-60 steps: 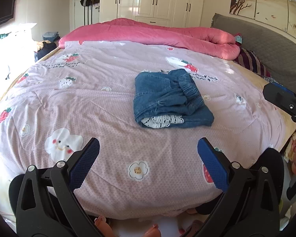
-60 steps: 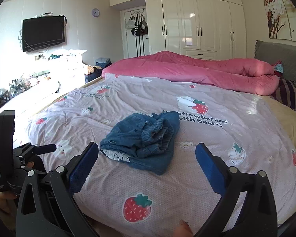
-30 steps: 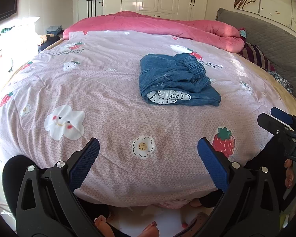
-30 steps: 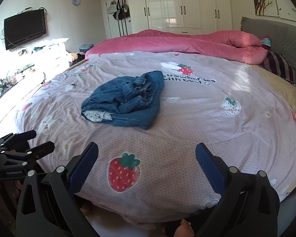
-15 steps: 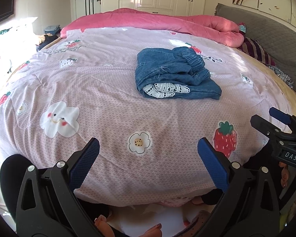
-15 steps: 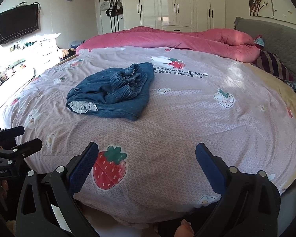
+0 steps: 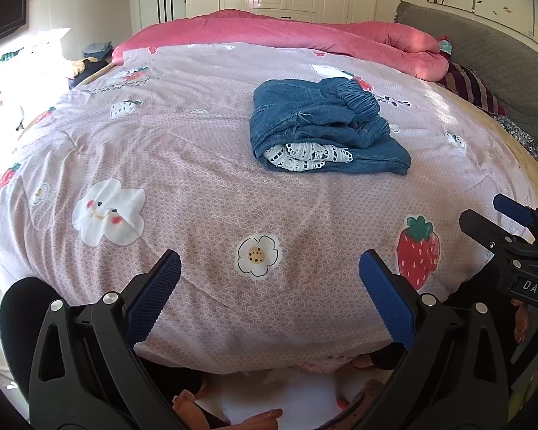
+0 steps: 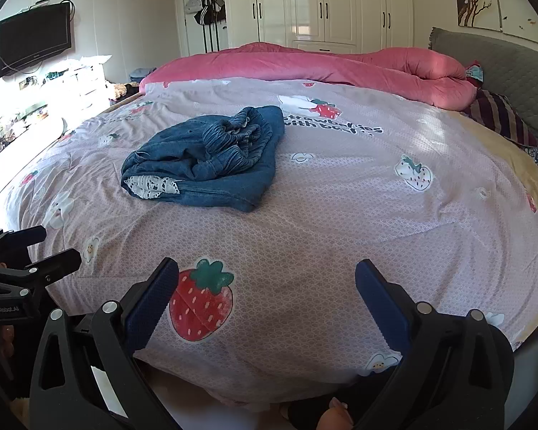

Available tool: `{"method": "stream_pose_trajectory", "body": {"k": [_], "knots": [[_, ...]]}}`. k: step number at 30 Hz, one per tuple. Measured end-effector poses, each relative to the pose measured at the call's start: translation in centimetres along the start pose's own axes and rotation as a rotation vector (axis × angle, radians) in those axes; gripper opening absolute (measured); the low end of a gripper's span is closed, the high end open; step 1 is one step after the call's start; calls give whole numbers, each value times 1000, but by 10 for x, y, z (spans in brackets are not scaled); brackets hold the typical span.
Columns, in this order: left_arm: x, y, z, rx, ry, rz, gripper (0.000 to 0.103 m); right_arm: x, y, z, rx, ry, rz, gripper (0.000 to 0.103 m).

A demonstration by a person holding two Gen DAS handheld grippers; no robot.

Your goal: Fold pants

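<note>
The pants lie folded in a compact bundle mid-bed, lace hem tucked inside; the left gripper and right gripper hang at the near edge, well apart from them, jaws spread and empty, so the folding looks done.

Bright daylight from my left
Far-left glare is blown out, the bed stays sharp, and edges bend darkly.

tv cut off at left edge
</note>
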State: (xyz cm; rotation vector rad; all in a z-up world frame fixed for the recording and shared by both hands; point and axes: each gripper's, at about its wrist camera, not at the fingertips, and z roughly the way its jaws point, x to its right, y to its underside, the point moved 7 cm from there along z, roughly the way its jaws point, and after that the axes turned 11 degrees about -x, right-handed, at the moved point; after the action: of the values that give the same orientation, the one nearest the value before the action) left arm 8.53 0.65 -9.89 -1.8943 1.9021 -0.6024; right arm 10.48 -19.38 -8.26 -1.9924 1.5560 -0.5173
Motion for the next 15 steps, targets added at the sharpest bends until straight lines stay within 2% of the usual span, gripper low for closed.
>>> {"method": "stream_pose_trajectory", "body": {"k": [15], "knots": [[-4,3,5,-26,-27,-14,94,-1,2,-1,-3,11,2,98]]}}
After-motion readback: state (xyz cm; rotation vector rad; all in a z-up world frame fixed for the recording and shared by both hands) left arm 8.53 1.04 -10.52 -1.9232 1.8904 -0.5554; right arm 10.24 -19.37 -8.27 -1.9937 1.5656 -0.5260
